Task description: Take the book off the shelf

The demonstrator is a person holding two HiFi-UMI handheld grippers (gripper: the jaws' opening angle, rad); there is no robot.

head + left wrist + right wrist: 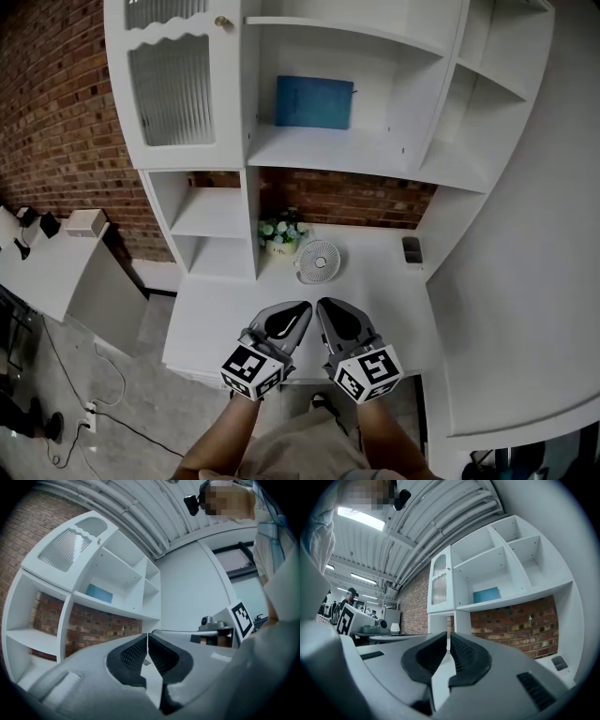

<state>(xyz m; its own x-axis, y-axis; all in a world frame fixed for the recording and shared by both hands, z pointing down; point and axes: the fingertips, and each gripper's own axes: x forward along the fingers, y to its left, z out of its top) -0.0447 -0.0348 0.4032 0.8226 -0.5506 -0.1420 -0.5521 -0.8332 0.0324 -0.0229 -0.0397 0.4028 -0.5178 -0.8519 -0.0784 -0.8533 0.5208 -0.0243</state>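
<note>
A blue book [314, 102] leans against the back of the middle compartment of the white shelf unit [328, 150]. The same book [99, 593] shows small in the left gripper view, and the book [486, 594] also appears in the right gripper view. Both grippers hover side by side over the front of the white desk [225, 309], well short of the book. My left gripper [302, 307] is shut with nothing between its jaws. My right gripper [324, 304] is shut and empty too.
On the desk stand a small white fan [319, 261], a little pot of flowers [279, 232] and a dark small object [412, 249] at the right. A cabinet door with ribbed glass [173, 84] closes the upper left compartment. A brick wall [47, 112] lies left.
</note>
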